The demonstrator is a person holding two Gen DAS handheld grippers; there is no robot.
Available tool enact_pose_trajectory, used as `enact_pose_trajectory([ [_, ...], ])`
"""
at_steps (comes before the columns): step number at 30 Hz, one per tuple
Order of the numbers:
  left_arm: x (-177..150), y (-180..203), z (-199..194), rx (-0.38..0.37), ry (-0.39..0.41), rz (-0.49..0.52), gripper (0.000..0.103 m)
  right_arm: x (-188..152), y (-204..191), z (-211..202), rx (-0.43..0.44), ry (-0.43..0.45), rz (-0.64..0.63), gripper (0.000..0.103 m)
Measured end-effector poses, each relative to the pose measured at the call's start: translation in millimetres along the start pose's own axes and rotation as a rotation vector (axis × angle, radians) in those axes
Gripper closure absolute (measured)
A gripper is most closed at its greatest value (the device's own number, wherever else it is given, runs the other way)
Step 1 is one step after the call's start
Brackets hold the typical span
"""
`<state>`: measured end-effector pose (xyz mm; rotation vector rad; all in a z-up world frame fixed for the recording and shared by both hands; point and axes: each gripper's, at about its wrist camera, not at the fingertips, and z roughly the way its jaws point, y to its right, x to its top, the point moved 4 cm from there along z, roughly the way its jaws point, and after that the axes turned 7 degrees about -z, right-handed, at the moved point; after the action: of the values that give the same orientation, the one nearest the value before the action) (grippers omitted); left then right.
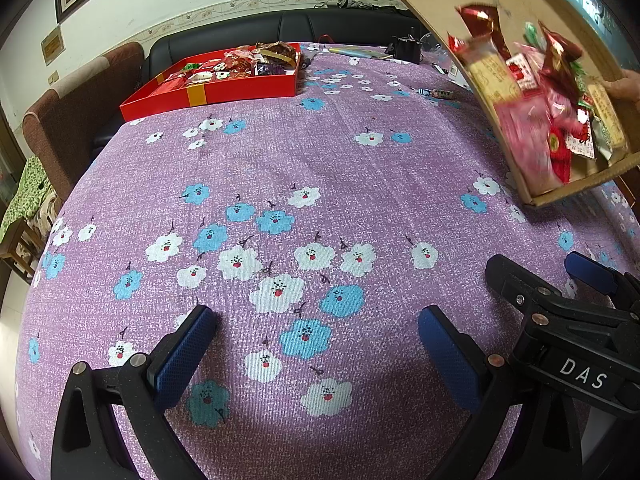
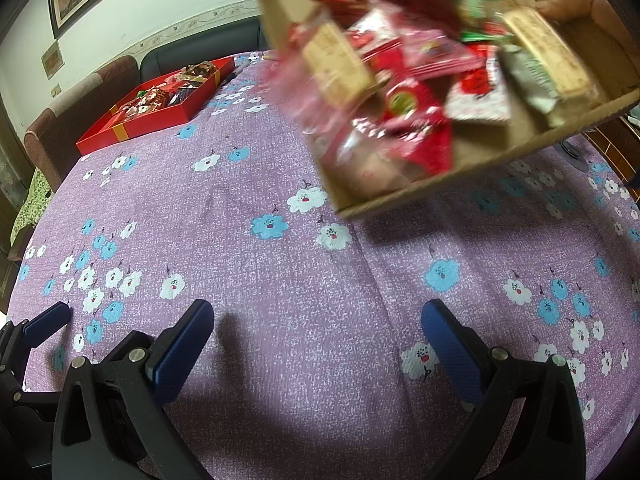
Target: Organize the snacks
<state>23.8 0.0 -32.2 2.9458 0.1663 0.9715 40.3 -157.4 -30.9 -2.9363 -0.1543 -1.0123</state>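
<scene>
A cardboard tray (image 1: 532, 194) (image 2: 400, 200) full of wrapped snacks (image 1: 532, 92) (image 2: 400, 92) is held tilted in the air by a bare hand (image 1: 624, 84) (image 2: 576, 0), above the right side of the table. The snacks look blurred and slide toward its low edge. A red box (image 1: 224, 92) (image 2: 148, 124) with several snacks in it stands at the table's far left. My left gripper (image 1: 316, 344) is open and empty, low over the cloth. My right gripper (image 2: 316, 340) is open and empty beside it, and also shows in the left wrist view (image 1: 560, 280).
The table has a purple cloth with blue and white flowers (image 1: 280, 200) (image 2: 280, 280). A black sofa (image 1: 280, 28) and a brown armchair (image 1: 68, 120) stand behind it. Small wrapped candies (image 1: 436, 92) and a black object (image 1: 406, 48) lie at the far edge.
</scene>
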Motion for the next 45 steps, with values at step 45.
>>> enact_pose_trajectory([
  [45,-1.3,0.8,-1.1,0.0,0.0,0.0,0.0,-2.5,-0.1,-0.4,0.0,0.0,0.0,0.0],
])
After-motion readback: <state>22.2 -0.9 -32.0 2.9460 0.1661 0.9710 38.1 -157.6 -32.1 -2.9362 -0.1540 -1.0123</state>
